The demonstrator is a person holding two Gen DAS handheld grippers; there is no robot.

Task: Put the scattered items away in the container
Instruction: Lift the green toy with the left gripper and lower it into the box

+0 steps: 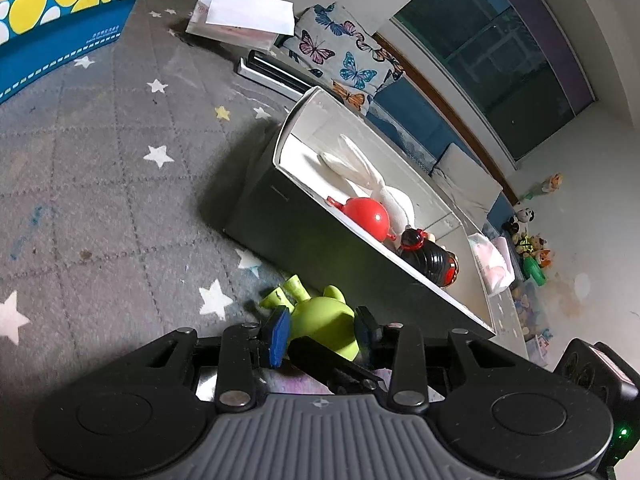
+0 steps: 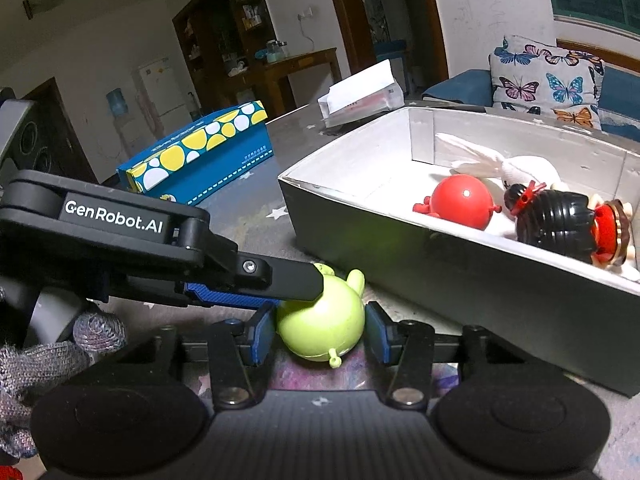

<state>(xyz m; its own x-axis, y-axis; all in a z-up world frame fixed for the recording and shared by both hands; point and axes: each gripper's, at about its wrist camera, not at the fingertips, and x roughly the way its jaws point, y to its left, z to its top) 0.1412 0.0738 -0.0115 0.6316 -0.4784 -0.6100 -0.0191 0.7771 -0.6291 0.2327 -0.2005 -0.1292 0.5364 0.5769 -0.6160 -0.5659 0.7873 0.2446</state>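
A green toy figure (image 2: 322,322) lay on the star-patterned surface (image 1: 120,168) squarely between the blue pads of my right tool (image 2: 320,330), its small tail pointing back toward the camera. The left pad (image 2: 262,330) touched the toy's side; whether the right pad pressed on it I could not tell, so I cannot say the grasp was complete. My left tool (image 1: 322,330) reached in from the opposite side with its jaws apart, one black finger (image 2: 296,280) lying across the top of the toy without clamping it. Both tools angled downward toward the surface, and a gloved hand (image 2: 48,356) showed behind the left one. Just beyond the toy, past the fingertips of my right tool, stood the open box (image 2: 400,240), already holding a red ball toy (image 2: 464,200), a black doll (image 2: 560,224) and a white plush rabbit (image 2: 516,168). A blue carton with yellow spots (image 2: 200,152) sat farther off to the left.
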